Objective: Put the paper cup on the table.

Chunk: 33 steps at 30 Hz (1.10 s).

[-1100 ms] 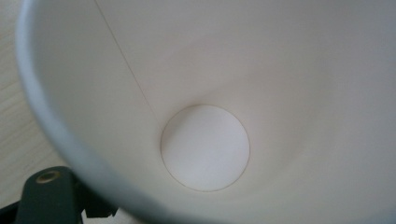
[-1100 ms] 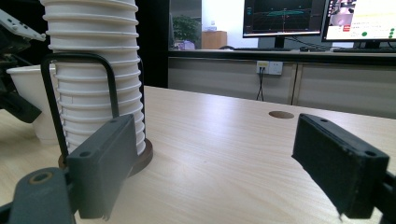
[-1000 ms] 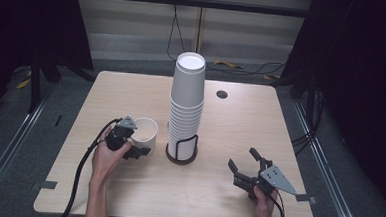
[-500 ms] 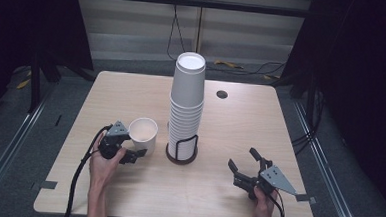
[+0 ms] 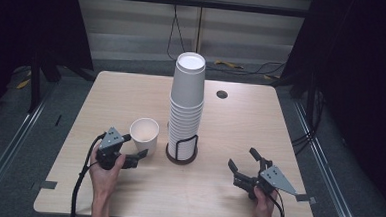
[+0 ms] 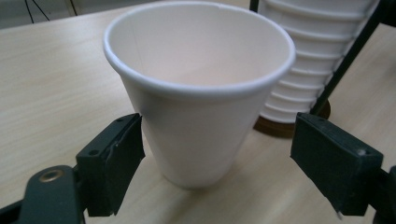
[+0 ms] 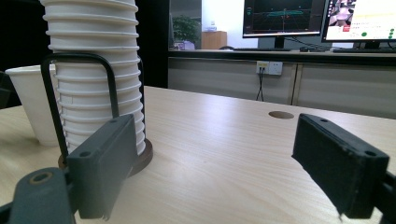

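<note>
One paper cup stands alone on the table, left of the cup stack. Left gripper is spread wide around it, untouching; right gripper rests open, empty, near right. Many cups remain stacked.

**Tabletop and its load**

Tabletop: light wood-grain, rectangular, with a small round cable hole near the far edge, right of centre. Single white paper cup stands upright, mouth up, left of centre. Just beside it to the right, a round dark base with a black wire loop holds a tall stack of white cups, upright.
</note>
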Motion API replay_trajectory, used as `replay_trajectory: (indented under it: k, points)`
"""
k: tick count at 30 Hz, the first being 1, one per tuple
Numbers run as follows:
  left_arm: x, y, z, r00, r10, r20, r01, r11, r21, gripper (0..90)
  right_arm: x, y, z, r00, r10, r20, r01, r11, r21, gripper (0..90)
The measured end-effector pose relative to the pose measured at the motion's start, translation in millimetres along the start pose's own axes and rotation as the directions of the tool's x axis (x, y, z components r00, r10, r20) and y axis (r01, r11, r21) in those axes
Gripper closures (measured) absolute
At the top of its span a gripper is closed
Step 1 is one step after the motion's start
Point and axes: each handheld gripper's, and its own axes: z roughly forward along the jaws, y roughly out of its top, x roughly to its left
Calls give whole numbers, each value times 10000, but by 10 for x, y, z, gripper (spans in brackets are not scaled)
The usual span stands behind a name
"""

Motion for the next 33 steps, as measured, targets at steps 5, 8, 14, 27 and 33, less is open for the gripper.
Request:
replay_trajectory:
  k: [5, 8, 14, 27, 33]
  points:
    - [-76, -87, -61, 9998, -195, -35, 193, 9975, -676, 169, 0, 0, 1, 10000, 5, -2, -5, 10000, 2, 134]
    - [-130, -140, -116, 9992, -409, -5, 406, 9925, -1150, 169, -1, 0, 1, 10000, -5, -5, 5, 10000, -7, 135]
    - [-307, -195, -153, 9998, -169, 93, 181, 9889, -1476, 169, 0, 0, 2, 10000, -5, 1, 5, 10000, -7, 134]
    - [-739, -245, 100, 9986, 440, 293, -356, 9690, -2444, 162, 1, 0, 0, 10000, 4, 13, -4, 10000, -2, 134]
    - [-797, -276, 141, 9989, 404, 240, -313, 9536, -2996, 162, 1, 0, 0, 10000, 9, 10, -9, 10000, 2, 135]
